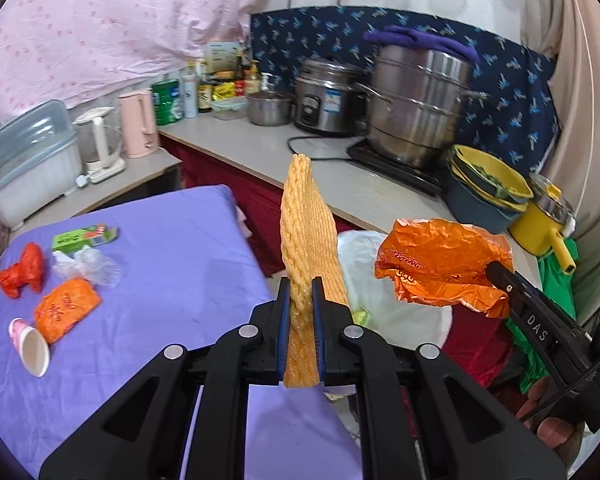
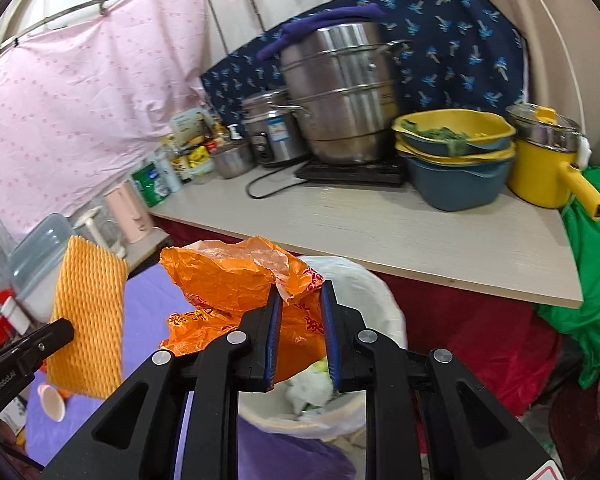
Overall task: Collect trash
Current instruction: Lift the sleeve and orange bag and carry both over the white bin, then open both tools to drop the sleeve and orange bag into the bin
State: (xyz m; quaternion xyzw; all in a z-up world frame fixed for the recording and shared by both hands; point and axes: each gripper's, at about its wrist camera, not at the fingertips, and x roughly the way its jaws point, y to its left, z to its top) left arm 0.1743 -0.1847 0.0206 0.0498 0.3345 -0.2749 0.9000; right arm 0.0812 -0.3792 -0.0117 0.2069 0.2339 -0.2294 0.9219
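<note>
Left gripper (image 1: pixel 301 292): jaws drawn narrow, blue pads clamped on both faces of a yellow-orange foam net sleeve (image 1: pixel 306 232). The sleeve stands upright out of the jaws, edge-on to the left wrist view, its top in front of the counter edge. In the right wrist view the same sleeve shows as a flat ribbed sheet at far left, hanging in the air over the purple tablecloth (image 1: pixel 172 248).

Right gripper (image 2: pixel 300 300): jaws part-closed, a crumpled orange plastic bag (image 2: pixel 236 280) between the pads. The left pad clearly presses the bag; contact on the right pad is harder to read, though the bag hangs clear of any support, so it is held. Bag carries red printed characters.

White-lined trash bin (image 2: pixel 364 280): sits on the floor between the purple-covered table and the light counter (image 2: pixel 380 232). The orange bag hangs above the bin's near-left rim. Pale crumpled waste is visible inside the bin.

Trash lying on the tablecloth, left wrist view, 5 items:
- red plastic bag (image 1: pixel 20 270), far left
- green carton (image 1: pixel 86 236)
- clear plastic wrap (image 1: pixel 86 266), just beside the carton
- second orange bag (image 1: pixel 66 310)
- paper cup (image 1: pixel 30 346) on its side, touching that orange bag

Counter holds a steel steamer pot (image 1: pixel 416 108), a rice cooker (image 1: pixel 326 96), stacked yellow-and-blue basins (image 2: pixel 456 160) and a yellow pot (image 2: pixel 544 172).
</note>
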